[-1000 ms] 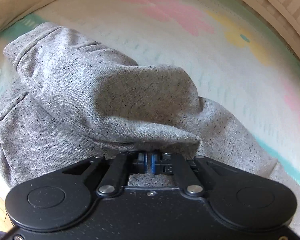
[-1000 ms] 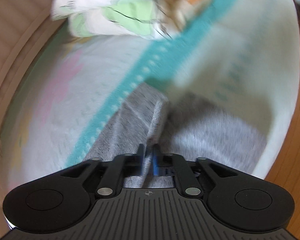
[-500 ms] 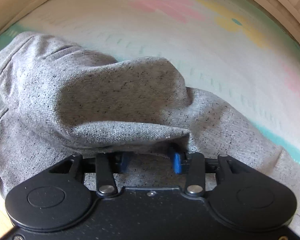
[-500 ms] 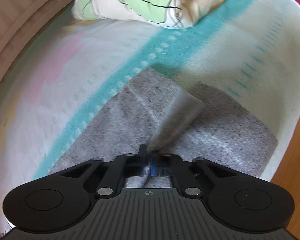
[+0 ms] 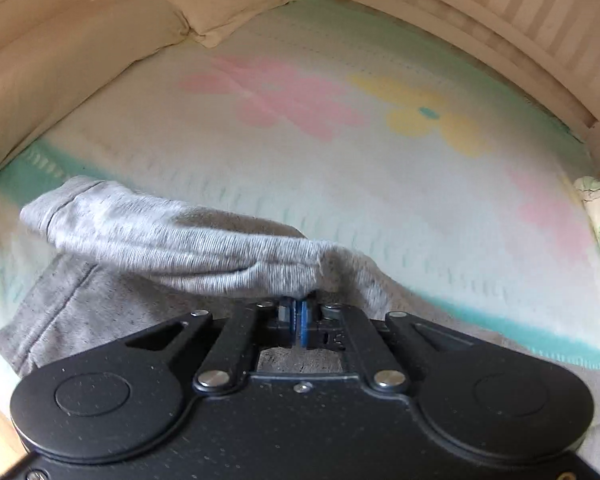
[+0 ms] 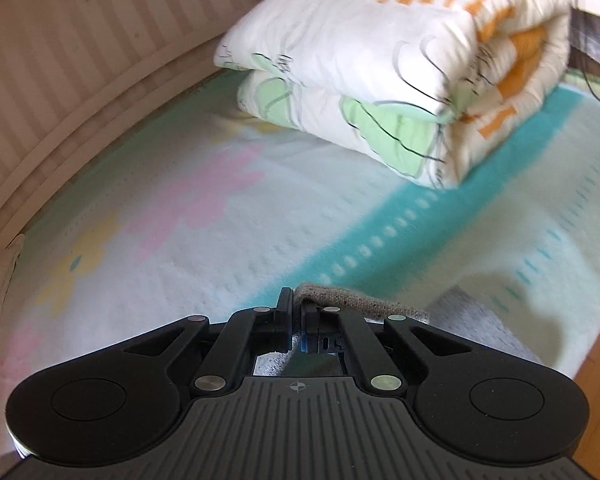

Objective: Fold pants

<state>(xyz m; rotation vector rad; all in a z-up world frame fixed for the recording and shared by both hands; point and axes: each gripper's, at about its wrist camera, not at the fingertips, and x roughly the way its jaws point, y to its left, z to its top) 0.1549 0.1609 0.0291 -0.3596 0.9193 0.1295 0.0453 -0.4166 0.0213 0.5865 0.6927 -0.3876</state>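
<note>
Both claws, left (image 5: 297, 312) and right (image 6: 296, 312), now clamped on grey pants (image 5: 172, 248), lifted higher off blanket (image 5: 340, 184).

Grey speckled pants (image 5: 172, 240) on bed, one fold lifted, rest lying flat.

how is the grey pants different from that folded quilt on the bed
The grey pants are plain speckled grey; the folded quilt is white with green and orange print. The pants are thin and partly lifted, pinched by the left gripper and the right gripper; the quilt is thick and puffy, lying untouched in a stack of layers. Both are soft fabric and sit on the same pastel bed cover.
</note>
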